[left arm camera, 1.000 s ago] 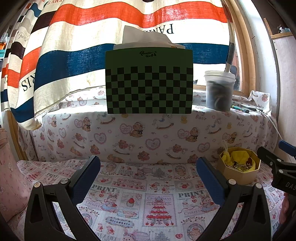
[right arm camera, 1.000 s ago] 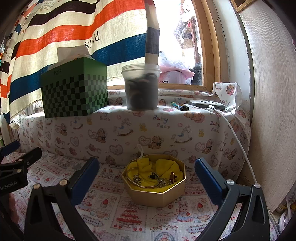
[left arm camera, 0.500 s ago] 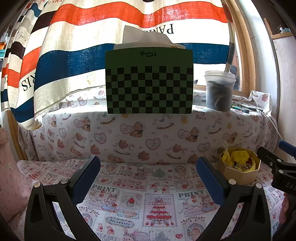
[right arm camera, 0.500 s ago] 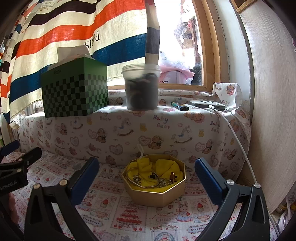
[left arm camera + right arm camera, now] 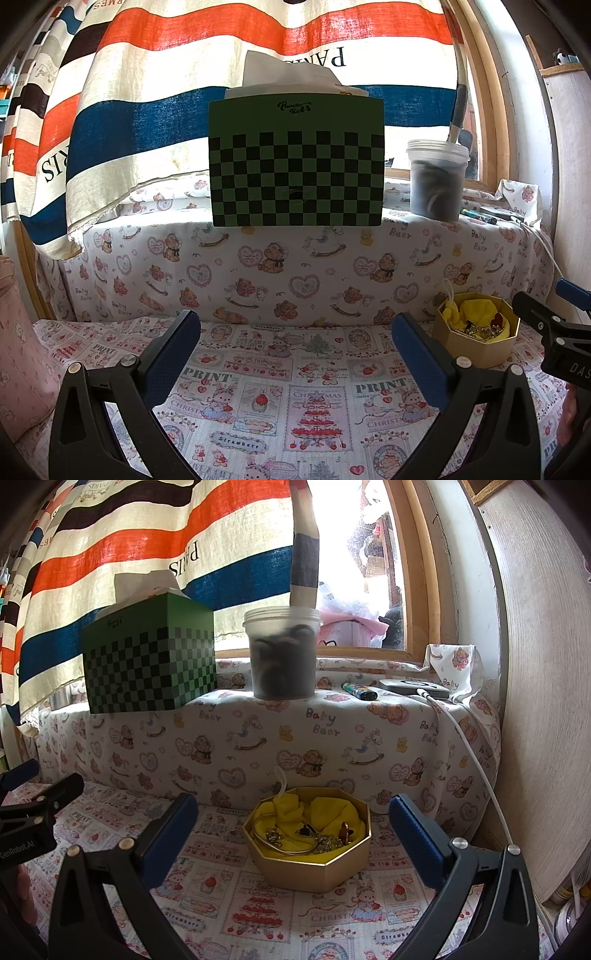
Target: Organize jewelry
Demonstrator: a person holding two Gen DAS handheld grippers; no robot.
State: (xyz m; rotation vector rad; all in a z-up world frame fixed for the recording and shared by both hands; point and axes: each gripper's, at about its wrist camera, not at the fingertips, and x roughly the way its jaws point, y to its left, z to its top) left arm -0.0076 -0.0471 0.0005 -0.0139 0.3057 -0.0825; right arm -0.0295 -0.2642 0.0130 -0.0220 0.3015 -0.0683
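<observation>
Box: a gold octagonal box (image 5: 312, 853) stands open on the printed cloth (image 5: 258, 904), at the foot of the cloth-draped ledge (image 5: 332, 723); no lid shows in either view
Jewelry: a thin bangle (image 5: 284, 843), small silvery pieces (image 5: 325, 843) and an amber piece (image 5: 344, 830) lie heaped together on yellow fabric (image 5: 325, 814) inside the box; none shows on the cloth outside it
Right gripper (image 5: 291, 829): fingers spread wide, holding nothing; it faces the box, which sits between and just beyond the fingertips
Left gripper (image 5: 295, 341): fingers likewise wide apart and empty; aimed at bare cloth, with the box (image 5: 476, 338) well off to its right
Progress: all the pieces sit gathered in one box, yet in a loose tangle; this fits a pile awaiting sorting, or pieces collected there at the close; the pictures do not settle which
Left to do: cannot tell; no tray or second container for sorted pieces is in view
</observation>
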